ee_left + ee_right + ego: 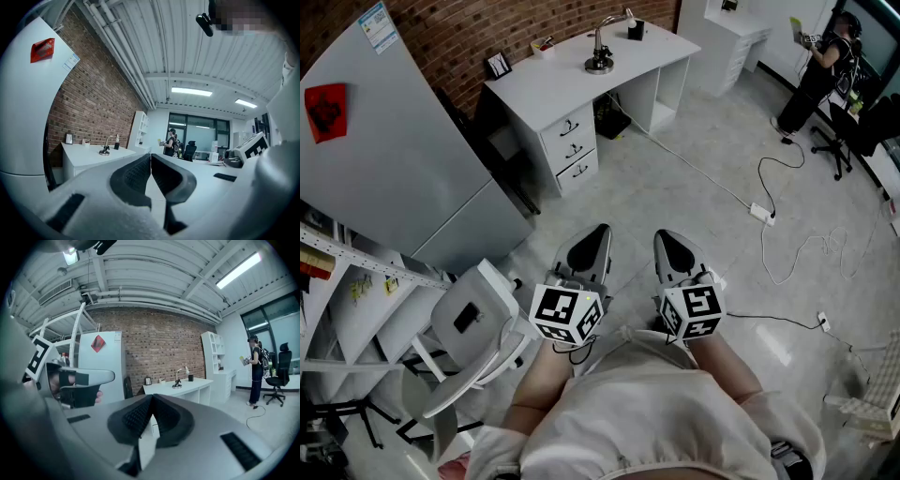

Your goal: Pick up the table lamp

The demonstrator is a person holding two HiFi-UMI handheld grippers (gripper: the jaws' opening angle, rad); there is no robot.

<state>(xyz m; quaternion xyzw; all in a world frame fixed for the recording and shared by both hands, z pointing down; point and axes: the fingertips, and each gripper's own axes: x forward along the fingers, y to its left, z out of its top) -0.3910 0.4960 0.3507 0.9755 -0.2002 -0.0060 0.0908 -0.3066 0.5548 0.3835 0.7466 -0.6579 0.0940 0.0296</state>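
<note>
The table lamp (pixel 599 62) stands upright on the white worktop (pixel 572 84), near its back edge against the brick wall. On the same worktop a black cup (pixel 636 30) sits to the lamp's right and a small picture frame (pixel 498 65) at the worktop's left end. The left gripper (pixel 598 231) and right gripper (pixel 667 236) are held side by side above the floor, well short of the worktop, both pointing towards it. Each gripper's jaws are pressed together with nothing between them. A grey refrigerator (pixel 403 159) stands left of the worktop, and a power strip (pixel 762 214) lies on the floor to the worktop's right.
</note>
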